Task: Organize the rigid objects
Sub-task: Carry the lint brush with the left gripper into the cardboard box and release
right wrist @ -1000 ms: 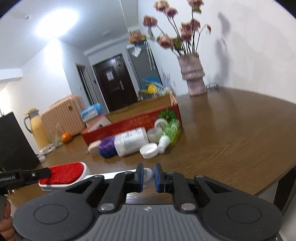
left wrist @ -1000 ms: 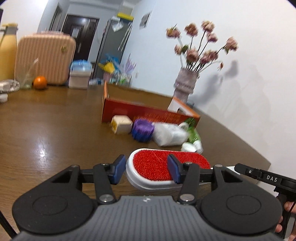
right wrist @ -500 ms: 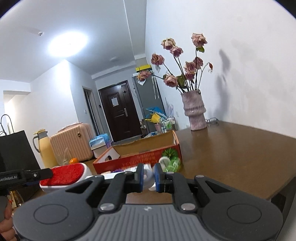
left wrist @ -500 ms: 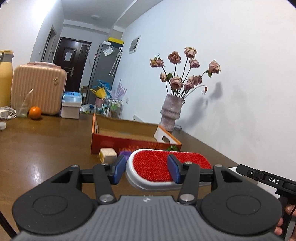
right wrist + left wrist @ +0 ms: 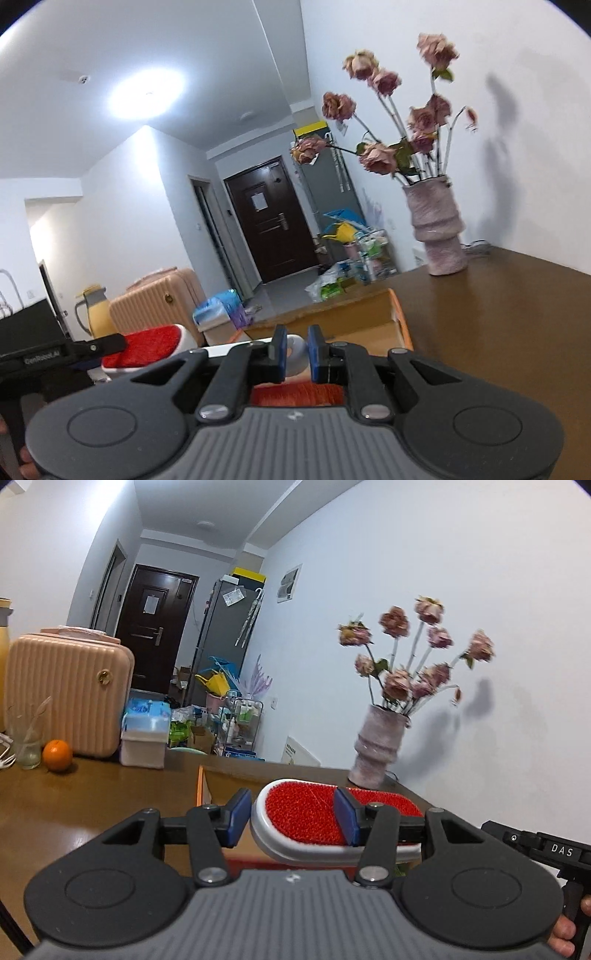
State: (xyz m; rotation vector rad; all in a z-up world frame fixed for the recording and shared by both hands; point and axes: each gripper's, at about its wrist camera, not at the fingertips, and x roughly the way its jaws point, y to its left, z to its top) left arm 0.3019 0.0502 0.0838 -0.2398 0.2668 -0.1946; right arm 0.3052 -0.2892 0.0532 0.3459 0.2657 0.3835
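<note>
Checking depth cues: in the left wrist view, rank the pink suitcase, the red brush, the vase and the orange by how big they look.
1. pink suitcase
2. red brush, inflated by nearness
3. vase
4. orange

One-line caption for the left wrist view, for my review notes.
Left gripper holds the red lint brush by its head above the cardboard box, vase of dried roses behind.

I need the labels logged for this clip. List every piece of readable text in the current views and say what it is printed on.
"DAS" - on the black body of the right tool, seen from the left wrist view.
"GenRobot.AI" - on the black body of the left tool, seen from the right wrist view; soft, so the reading is approximate.
Paper on the dark door: too small to read.
Notes on the grey fridge: too small to read.
</note>
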